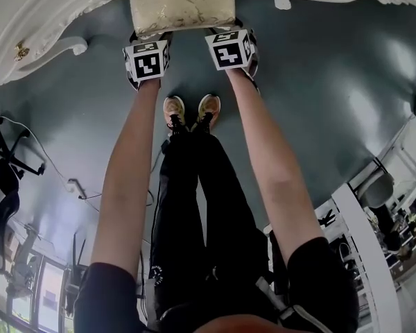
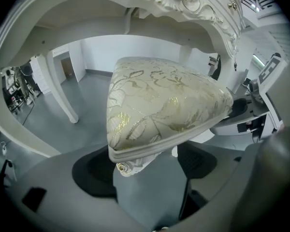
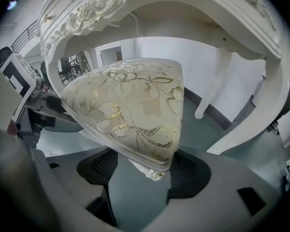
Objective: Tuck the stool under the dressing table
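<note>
At dressing table [image 1: 28, 12] opening: left tongs [image 1: 148, 50], right tongs [image 1: 230, 44] each clamp stool [image 1: 184, 5] corner.

You have one stool [image 1: 184, 5] and one white table [image 1: 35, 19] in front of you. You hold two grippers, the left gripper [image 2: 147, 170] and the right gripper [image 3: 142, 175], and each carries one marker cube, so two cubes: the left cube [image 1: 148, 61] and the right cube [image 1: 230, 49]. On the floor you count two shoes, the left shoe [image 1: 174, 109] and the right shoe [image 1: 209, 108].
</note>
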The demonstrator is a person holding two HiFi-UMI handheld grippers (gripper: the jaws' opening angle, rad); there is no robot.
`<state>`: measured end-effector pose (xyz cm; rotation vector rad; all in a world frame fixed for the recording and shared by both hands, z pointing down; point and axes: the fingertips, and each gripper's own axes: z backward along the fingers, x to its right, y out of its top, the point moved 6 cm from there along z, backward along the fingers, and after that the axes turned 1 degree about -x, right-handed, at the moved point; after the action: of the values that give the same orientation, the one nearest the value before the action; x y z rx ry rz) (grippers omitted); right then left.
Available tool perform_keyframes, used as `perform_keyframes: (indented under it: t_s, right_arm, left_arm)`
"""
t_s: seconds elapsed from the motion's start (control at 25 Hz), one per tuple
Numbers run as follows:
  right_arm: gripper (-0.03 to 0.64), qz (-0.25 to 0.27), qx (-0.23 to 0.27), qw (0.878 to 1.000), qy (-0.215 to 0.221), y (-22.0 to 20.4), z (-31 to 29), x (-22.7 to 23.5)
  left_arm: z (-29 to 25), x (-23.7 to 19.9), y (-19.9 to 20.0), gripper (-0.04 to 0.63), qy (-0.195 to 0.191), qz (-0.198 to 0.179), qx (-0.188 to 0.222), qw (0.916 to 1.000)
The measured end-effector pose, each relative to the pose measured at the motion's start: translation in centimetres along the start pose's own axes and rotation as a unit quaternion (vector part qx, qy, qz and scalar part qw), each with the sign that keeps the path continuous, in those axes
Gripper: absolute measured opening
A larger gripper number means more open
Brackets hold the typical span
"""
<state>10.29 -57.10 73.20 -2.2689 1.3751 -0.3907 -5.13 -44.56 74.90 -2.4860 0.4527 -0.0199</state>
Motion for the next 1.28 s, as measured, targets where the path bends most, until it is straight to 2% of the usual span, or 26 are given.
perform_keyframes:
  t_s: [0.64, 1.0, 1.12, 1.28]
  right_arm:
    - [0.334, -0.003, 0.035, 0.999, -0.015, 3.9, -2.3, 1.6]
    - [0.325, -0.021, 0.064, 0.997, -0.036, 3.2, -1.6, 2.0]
    - [0.292, -0.039, 0.071, 0.996, -0.045, 3.1, -0.8, 1.9]
    - [0.256, -0.032, 0.094, 0.993, -0.064, 3.0, 1.5, 1.4]
  left_arm:
    - [-2.1, -1.6, 3.3, 0.4, 0.044, 0.038, 0.038, 0.9976]
    - [-1.9, -1.0, 3.6, 0.399, 0.04, 0.038, 0.053, 0.9971]
    - [-1.0, -0.7, 3.4, 0.392, 0.032, 0.04, 0.062, 0.9967]
    - [1.1, 0.3, 3.0, 0.36, 0.02, 0.031, 0.079, 0.9962]
